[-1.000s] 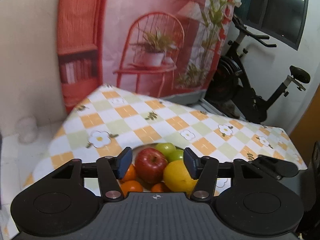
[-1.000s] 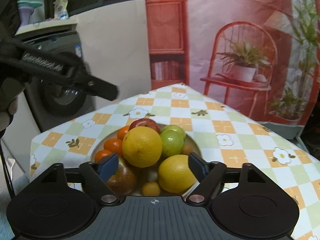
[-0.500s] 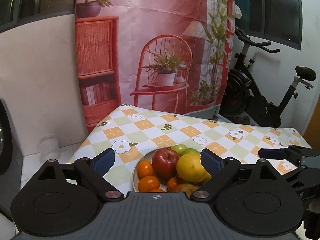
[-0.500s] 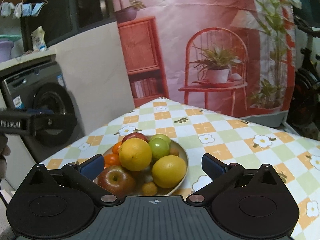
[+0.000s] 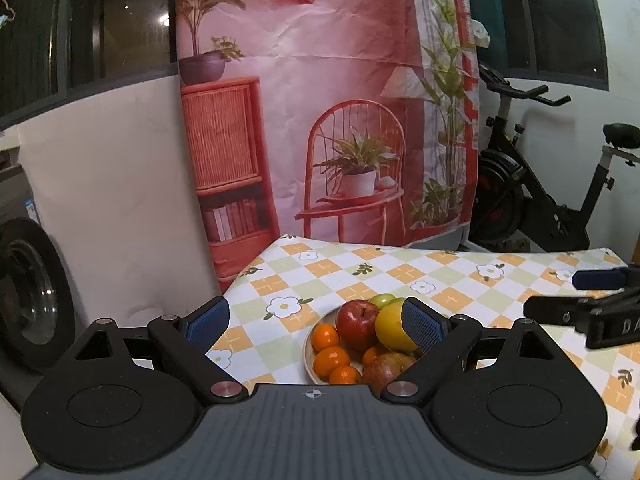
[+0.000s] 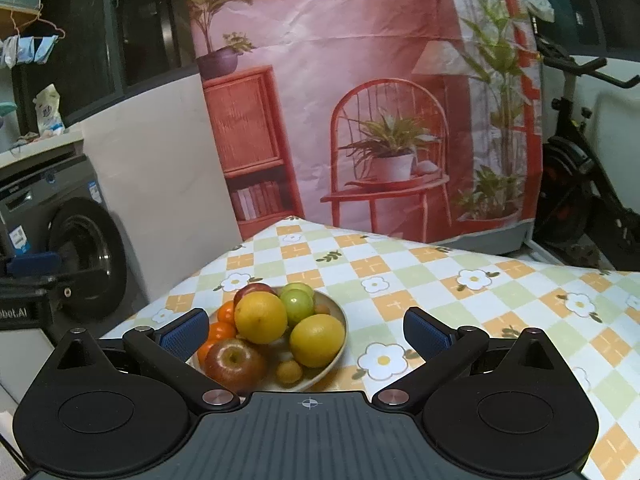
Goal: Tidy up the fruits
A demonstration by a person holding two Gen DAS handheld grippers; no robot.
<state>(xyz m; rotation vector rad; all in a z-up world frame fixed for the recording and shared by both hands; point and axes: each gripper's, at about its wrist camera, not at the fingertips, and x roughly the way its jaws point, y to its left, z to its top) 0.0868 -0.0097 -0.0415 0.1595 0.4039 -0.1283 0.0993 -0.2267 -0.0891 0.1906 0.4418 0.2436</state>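
Both of our grippers, left gripper [image 5: 316, 326] and right gripper [image 6: 306, 330], hang with jaws spread wide, holding nothing. We see the fruit bowl [image 6: 340, 312] ahead, toward the right gripper's left jaw. We should approach one top fruit squarely, closing gently.

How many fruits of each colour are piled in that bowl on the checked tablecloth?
Red apples: 2
Large yellow citrus: 2
Green fruits: 2
Small orange fruits: at least 4, some may be hidden
Total: at least 10, all in the bowl
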